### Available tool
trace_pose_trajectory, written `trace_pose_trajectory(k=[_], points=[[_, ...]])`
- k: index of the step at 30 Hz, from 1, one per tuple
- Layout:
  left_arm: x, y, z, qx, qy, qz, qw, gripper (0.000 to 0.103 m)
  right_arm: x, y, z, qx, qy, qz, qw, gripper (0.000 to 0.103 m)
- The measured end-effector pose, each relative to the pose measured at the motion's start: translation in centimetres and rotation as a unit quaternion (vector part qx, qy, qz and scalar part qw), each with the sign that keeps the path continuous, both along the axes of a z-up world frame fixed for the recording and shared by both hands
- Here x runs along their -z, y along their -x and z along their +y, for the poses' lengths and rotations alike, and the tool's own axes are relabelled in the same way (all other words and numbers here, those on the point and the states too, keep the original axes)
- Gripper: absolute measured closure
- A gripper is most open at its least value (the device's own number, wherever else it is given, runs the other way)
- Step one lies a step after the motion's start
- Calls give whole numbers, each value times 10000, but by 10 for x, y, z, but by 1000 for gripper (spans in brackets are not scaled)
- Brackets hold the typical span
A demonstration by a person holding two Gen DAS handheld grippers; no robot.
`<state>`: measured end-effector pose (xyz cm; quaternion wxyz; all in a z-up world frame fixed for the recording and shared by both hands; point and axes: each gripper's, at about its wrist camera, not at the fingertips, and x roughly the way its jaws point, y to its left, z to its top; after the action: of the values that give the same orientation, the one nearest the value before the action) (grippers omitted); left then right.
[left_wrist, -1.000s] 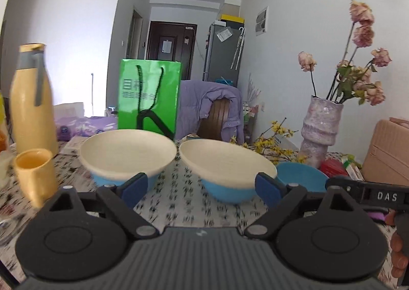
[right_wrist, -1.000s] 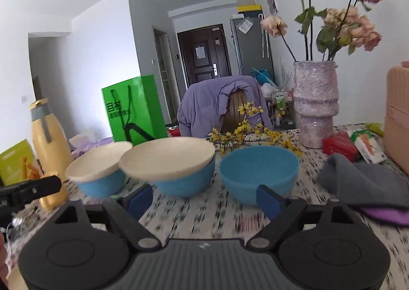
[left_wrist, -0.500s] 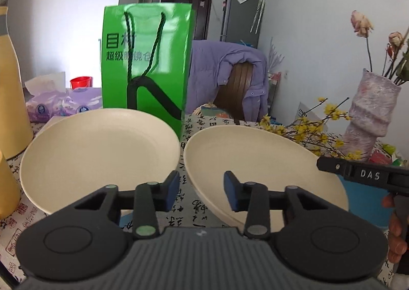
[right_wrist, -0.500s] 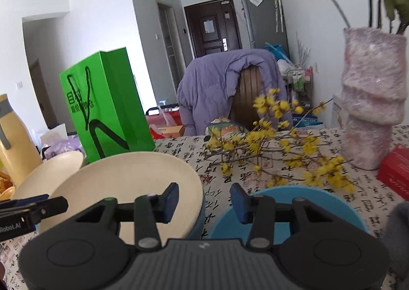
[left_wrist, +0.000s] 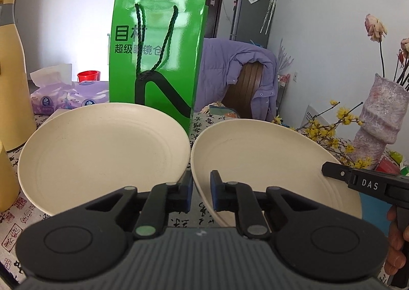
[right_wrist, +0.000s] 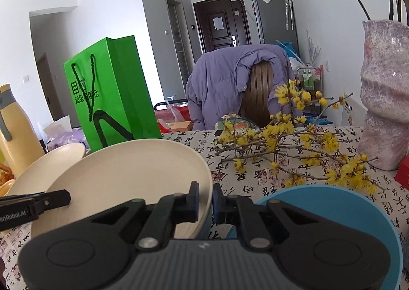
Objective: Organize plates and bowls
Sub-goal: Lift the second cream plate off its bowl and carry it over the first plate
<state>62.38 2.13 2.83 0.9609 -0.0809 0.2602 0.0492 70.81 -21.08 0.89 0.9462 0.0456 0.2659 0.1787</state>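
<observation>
Right wrist view: the right cream plate is seen resting tilted on a blue bowl of which only a sliver shows beneath its rim. The plate's near-right rim is set between the two fingers of the right gripper, one blue pad inside the plate and the other outside it. The gap is narrow, and the rim appears to be pinched, though actual contact of the pads cannot be fully confirmed from this angle. The plate extends left and forward from the fingers; an uncovered blue bowl lies just right of them.

In the left wrist view, the left gripper is held with its fingers drawn close together over the gap between the left cream plate and the right cream plate. The rim of the right plate seems to pass between the pads, but whether it is gripped cannot be told. The left plate lies left of the fingers, just beside them.

The right gripper is judged the nearer and better placed for lifting the right plate. The patterned tablecloth and yellow blossom branch lie ahead.
</observation>
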Motion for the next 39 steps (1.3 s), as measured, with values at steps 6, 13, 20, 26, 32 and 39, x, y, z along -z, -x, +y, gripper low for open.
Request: trace_pose_trajectory(k=[6,13,20,26,32,39], points=[[-12,14,-3,-4,10,-128,9999,89,-12,15,-2,77,26,-136,9999,93],[-28,63,-12,102,1,-291,9995,90,-31,68,-9,245,102,-375,9989,93],[-29,145,-29,436,-57,-316,9985,90,-38,160,-28,513,75,-491,9974,93],[-17,225,-42,604,-16,-145,9981,91,-24,253,-45,641,-37,-248,9976,94],[8,301,-55,728,163,119,9971,90,-2,340,-60,826,-109,60,9965,94],[31,351,-57,836,295,172,9959,90,24,411,-70,887,-11,311,9956,94]])
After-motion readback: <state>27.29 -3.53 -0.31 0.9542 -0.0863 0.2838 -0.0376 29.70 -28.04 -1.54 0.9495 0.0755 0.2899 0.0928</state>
